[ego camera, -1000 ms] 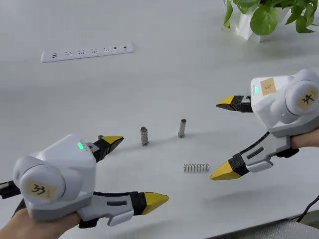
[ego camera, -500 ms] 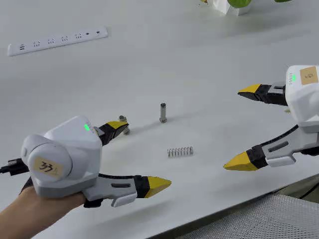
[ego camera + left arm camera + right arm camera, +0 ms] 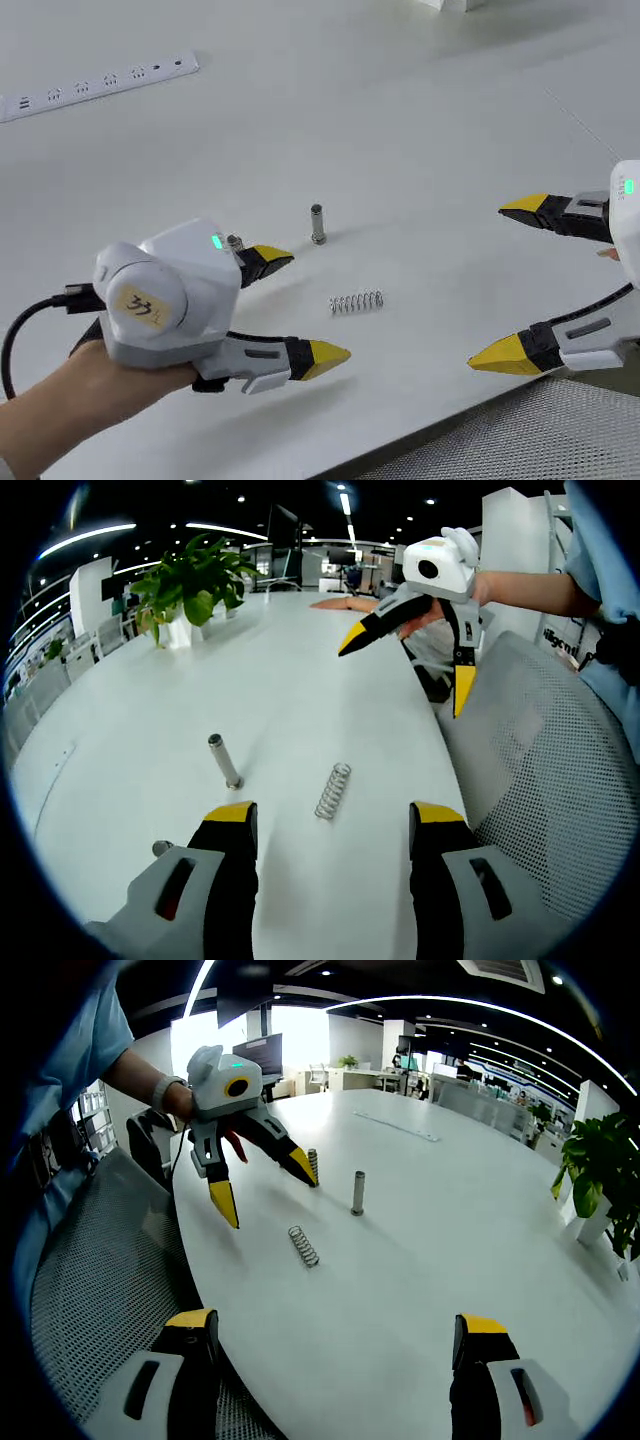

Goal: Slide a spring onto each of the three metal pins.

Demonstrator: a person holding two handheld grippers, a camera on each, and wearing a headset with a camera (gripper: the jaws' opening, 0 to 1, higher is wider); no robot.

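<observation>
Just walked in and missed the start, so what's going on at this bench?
A person holds a gripper in each hand over a white table. The left gripper and right gripper are both open and empty. A loose spring lies flat between them. Nearby a bare pin stands upright, and a second pin by the left gripper already wears a spring.

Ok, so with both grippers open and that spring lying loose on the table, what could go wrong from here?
1. The loose spring lies flat on the smooth table, fairly near its edge; a poor pinch could flick or roll it off.
2. The bare pin stands free beside it and may topple if bumped.
3. The left gripper has its upper jaw close to the sprung pin; a careless swing could knock it.
</observation>
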